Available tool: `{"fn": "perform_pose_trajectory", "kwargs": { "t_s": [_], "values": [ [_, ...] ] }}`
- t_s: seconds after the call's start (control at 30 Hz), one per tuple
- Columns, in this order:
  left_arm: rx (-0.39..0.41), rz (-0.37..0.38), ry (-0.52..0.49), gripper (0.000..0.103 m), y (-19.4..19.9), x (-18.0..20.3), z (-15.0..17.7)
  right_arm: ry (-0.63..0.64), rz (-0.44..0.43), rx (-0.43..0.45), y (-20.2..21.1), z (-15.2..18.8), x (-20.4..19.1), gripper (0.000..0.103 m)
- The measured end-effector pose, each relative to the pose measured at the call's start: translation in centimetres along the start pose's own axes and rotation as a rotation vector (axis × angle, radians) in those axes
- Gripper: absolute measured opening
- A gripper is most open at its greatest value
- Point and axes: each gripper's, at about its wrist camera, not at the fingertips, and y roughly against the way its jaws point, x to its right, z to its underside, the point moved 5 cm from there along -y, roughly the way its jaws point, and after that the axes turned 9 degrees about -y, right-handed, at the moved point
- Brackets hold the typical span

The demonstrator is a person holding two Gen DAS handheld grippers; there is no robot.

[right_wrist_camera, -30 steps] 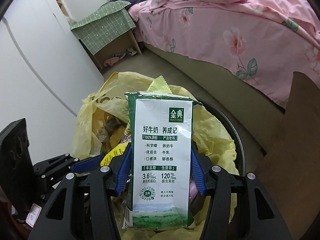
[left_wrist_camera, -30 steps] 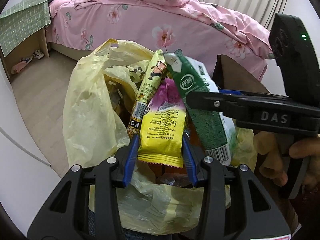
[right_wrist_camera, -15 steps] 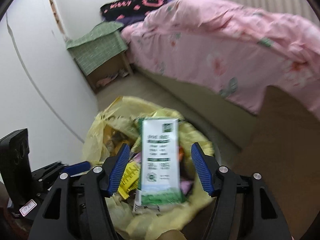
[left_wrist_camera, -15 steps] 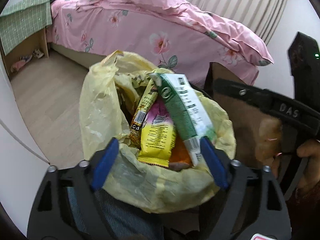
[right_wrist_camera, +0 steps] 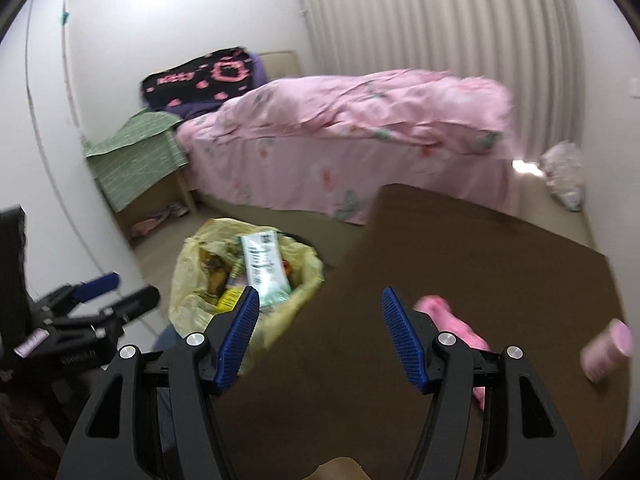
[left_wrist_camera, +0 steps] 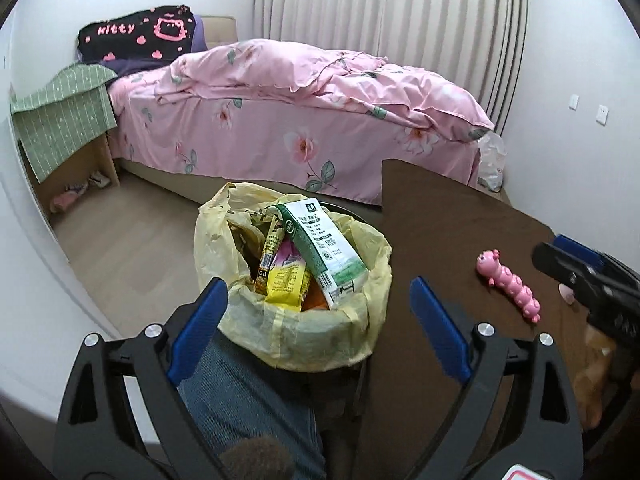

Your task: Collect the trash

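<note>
Bedroom floor, milk carton point(left_wrist_camera: 320, 252) in bin bag point(left_wrist_camera: 280, 320), beyond splayed left claw point(left_wrist_camera: 316, 312)

The word "Kitty" reads in pink letters on a black blanket point(left_wrist_camera: 138, 34) at the head of the bed, beside a pink cat-face outline. A green-and-white carton point(left_wrist_camera: 318, 246) in the trash bag point(left_wrist_camera: 280, 320) carries printed text and a barcode, too small to read.

I face a bed point(left_wrist_camera: 304, 120) under a rumpled pink floral duvet point(left_wrist_camera: 328, 80), white ribbed curtains point(left_wrist_camera: 380, 8) behind it. A green-checked cloth point(left_wrist_camera: 60, 116) drapes a wooden nightstand point(left_wrist_camera: 100, 160); pale wood floor point(left_wrist_camera: 128, 248), brown table point(left_wrist_camera: 460, 240) beside me.
</note>
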Motion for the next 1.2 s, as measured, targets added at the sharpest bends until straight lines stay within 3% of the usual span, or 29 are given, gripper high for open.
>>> {"fn": "perform_pose_trajectory", "kwargs": {
  "t_s": [0.1, 0.23, 0.37, 0.7, 1.2],
  "values": [
    [-0.002, 0.020, -0.006, 0.088, 0.8, 0.5, 0.2, 0.008, 0.033, -0.022, 1.0, 1.5, -0.2, 0.060],
    [0.003, 0.023, -0.017, 0.088, 1.8, 0.6, 0.6, 0.037, 0.125, 0.015, 2.3, 2.5, -0.5, 0.060],
    [0.021, -0.002, -0.032, 0.088, 2.8, 0.5, 0.8, -0.002, 0.096, 0.028, 3.0, 2.4, -0.5, 0.060],
    [0.037, -0.012, -0.016, 0.088, 3.3, -0.1, 0.7, 0.035, 0.105, 0.012, 2.7, 2.9, -1.5, 0.060],
    [0.031, 0.004, -0.047, 0.088, 3.1, 0.4, 0.5, 0.036, 0.094, -0.003, 2.3, 3.1, -1.8, 0.060]
  ]
}}
